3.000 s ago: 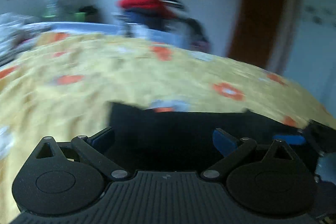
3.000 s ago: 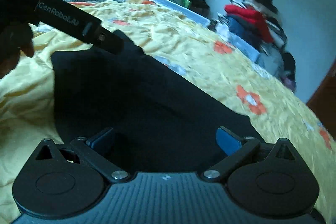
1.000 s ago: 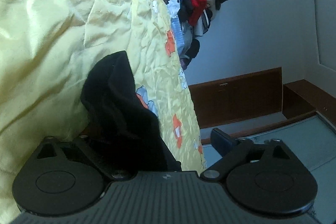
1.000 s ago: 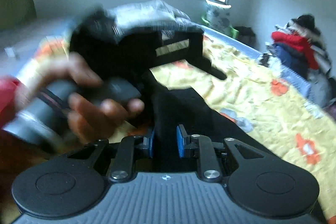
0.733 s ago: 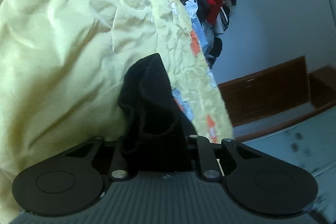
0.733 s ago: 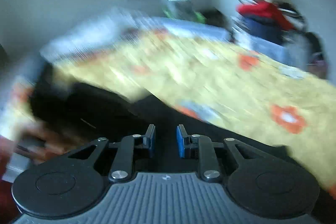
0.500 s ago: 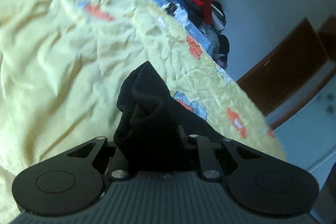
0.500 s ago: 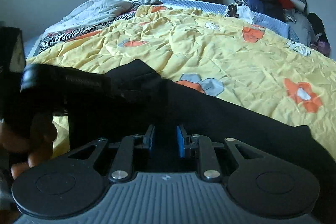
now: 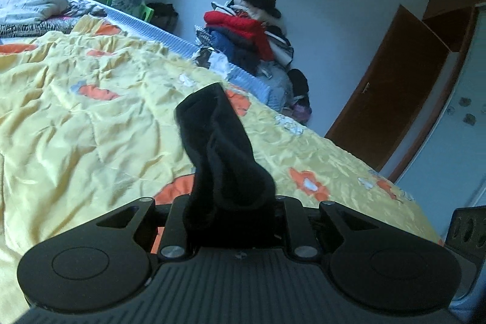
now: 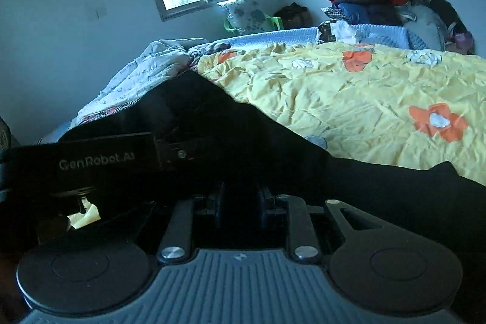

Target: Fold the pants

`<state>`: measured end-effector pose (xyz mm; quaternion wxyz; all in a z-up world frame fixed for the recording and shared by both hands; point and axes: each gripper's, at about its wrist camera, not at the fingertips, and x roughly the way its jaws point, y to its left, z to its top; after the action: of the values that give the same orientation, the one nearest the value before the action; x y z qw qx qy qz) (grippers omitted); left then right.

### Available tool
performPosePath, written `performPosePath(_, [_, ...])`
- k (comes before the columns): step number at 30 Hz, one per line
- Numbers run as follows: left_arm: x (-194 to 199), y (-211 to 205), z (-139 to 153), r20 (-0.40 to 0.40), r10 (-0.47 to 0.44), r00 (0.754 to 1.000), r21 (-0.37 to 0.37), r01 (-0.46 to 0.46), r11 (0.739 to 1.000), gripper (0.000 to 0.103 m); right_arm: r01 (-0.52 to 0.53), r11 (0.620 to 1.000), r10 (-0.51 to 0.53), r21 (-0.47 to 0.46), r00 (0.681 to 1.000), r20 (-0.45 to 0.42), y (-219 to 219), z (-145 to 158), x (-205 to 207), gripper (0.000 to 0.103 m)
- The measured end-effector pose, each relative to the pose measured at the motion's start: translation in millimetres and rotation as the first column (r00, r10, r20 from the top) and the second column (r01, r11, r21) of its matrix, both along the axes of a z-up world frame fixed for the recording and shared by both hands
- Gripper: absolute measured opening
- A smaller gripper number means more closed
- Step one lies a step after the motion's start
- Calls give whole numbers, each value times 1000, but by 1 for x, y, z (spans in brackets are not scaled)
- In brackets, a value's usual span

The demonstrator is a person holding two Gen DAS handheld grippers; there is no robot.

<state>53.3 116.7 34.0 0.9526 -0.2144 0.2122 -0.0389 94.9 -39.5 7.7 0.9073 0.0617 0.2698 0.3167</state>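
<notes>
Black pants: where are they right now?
On the yellow bedspread, the black pants are pinched by both grippers: right gripper low centre, left gripper lifting a bunch.

Black pants (image 9: 221, 160) lie on a yellow quilt (image 9: 76, 126) patterned with orange flowers.

Rumpled yellow flowered quilt (image 10: 364, 93) on bed, black pants (image 10: 379, 187) across it

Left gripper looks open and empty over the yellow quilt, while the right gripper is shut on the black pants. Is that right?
Not quite. The left gripper is not open and empty: in the left wrist view it is shut on a bunch of the black pants, which stands up above the yellow quilt. The rest holds: the right wrist view shows the right gripper shut on the pants.
</notes>
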Motion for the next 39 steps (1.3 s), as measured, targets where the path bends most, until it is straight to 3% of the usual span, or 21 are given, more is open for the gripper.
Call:
performPosePath(2, [2,-4,-4,-10,5,1000,7,-5,1000,20,11,999,-11,-43,1000,2,-2,-1,-2,29])
performPosePath(3, [3,-3,-8,-21,14,1000,2,-14,1000,20,19,998,-19,-66,1000,3,-4,-2,-4,44])
performPosePath(4, [4,1,-12,-30,27,999,-4,-27,1000,20,29,996,-29,-89,1000,11,-8,-3,-7,66])
performPosePath(5, [6,7,-16,-36,44,998,-6,-44,999,20,42,993,-39,-109,999,25,-12,-5,-10,76])
performPosePath(11, [19,39,-47,-135,104,985,-62,-113,992,24,102,981,-91,-167,993,74,-48,-6,-23,79])
performPosePath(13, [20,44,-54,-146,105,984,-78,-118,990,34,139,978,-134,-155,990,46,-66,-3,-15,92])
performPosePath(15, [19,43,-59,-138,116,984,-69,-127,990,36,169,977,-168,-130,986,18,-84,-3,-6,103])
performPosePath(20, [19,30,-58,-124,129,984,37,-125,991,41,124,988,-137,-94,978,-154,-101,-14,38,103])
performPosePath(22, [19,30,-58,-125,129,984,38,-125,991,42,139,980,-166,-144,965,-204,-97,-26,54,103])
performPosePath(23, [19,31,-58,-125,129,984,36,-125,991,42,137,977,-163,-162,974,-160,-94,-27,55,103])
performPosePath(27, [19,30,-58,-126,125,984,44,-120,992,45,153,942,-197,-300,973,-119,-75,-25,59,103])
performPosePath(33, [20,27,-57,-128,118,985,59,-112,992,48,279,905,-297,-322,955,-9,-83,-3,19,103])
performPosePath(39, [22,20,-55,-132,112,985,94,-100,991,53,350,817,-392,-458,920,5,-112,-12,10,103])
